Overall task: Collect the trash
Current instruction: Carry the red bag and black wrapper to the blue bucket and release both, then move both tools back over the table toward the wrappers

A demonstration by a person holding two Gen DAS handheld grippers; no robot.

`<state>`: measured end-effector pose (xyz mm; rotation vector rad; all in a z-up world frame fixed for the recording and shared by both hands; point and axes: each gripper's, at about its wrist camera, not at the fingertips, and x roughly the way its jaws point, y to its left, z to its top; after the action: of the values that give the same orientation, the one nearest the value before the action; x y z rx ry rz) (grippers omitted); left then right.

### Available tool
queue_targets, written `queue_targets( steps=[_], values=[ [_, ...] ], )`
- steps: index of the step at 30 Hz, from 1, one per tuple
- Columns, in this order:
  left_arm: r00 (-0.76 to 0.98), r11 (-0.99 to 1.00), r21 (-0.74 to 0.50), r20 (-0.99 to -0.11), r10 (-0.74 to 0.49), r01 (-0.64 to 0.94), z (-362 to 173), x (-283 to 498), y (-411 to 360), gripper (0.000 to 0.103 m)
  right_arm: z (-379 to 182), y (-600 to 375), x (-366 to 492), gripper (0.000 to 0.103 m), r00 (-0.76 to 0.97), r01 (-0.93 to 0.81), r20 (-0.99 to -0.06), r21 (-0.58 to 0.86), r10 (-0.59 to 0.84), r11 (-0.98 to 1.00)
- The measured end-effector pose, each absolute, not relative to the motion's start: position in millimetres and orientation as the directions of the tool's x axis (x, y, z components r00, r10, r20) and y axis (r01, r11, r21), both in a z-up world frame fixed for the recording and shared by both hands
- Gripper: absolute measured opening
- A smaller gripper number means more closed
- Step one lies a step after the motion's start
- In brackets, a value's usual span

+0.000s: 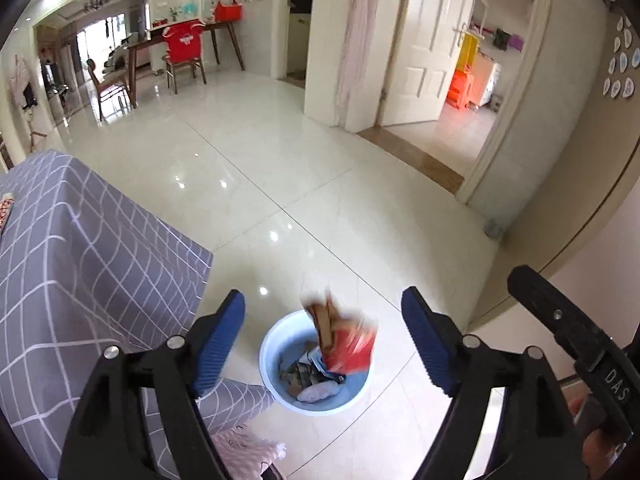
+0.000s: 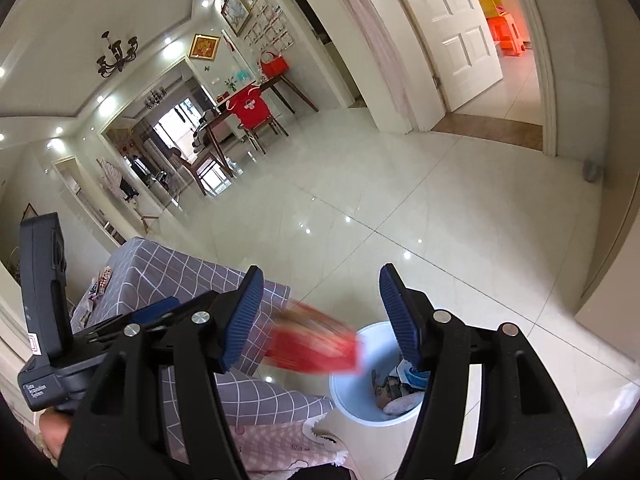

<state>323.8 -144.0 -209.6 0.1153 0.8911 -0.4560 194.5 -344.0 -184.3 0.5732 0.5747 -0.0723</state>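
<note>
A light blue trash bin (image 1: 276,344) stands on the floor below both grippers, with several scraps of trash inside; it also shows in the right wrist view (image 2: 352,392). A red packet (image 1: 348,350), blurred by motion, is in the air over the bin's mouth, touching no finger; it also shows in the right wrist view (image 2: 316,350). My left gripper (image 1: 323,340) is open and empty above the bin. My right gripper (image 2: 320,316) is open, with the packet falling between and below its blue pads (image 2: 400,320).
A table under a grey checked cloth (image 1: 80,248) stands left of the bin, with a pink cloth (image 1: 244,452) at its near corner. Glossy white floor tiles (image 1: 320,184) stretch ahead. An open white door (image 1: 424,40) is at right, and a dining table with a red-covered chair (image 1: 182,46) is far back.
</note>
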Motion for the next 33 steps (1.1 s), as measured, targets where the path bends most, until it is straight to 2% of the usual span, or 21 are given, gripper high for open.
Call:
queue_targets(
  steps=[8,19,25,33],
  values=[
    [0.551,0.902,-0.089,-0.765,-0.333,0.422,-198,311,-128,0.079,-185,-335,197,0.06,0.826,0.209,-0.552,0.486,0.112,0.849],
    [0.623,0.92,-0.089,-0.711,-0.326,0.381,-158,296,-77,0.079,-160,-288,207,0.06,0.828,0.114,-0.533,0.463,0.173,0.879],
    [0.682,0.953,-0.075,-0.682,-0.264,0.294,-136,301,-14,0.079,-138,-232,227,0.061,0.821,0.001,-0.513,0.439,0.25,0.899],
    [0.74,0.995,-0.032,-0.666,-0.088,0.09,-123,322,106,0.078,-117,-132,270,0.061,0.769,-0.163,-0.526,0.387,0.363,0.908]
  ],
)
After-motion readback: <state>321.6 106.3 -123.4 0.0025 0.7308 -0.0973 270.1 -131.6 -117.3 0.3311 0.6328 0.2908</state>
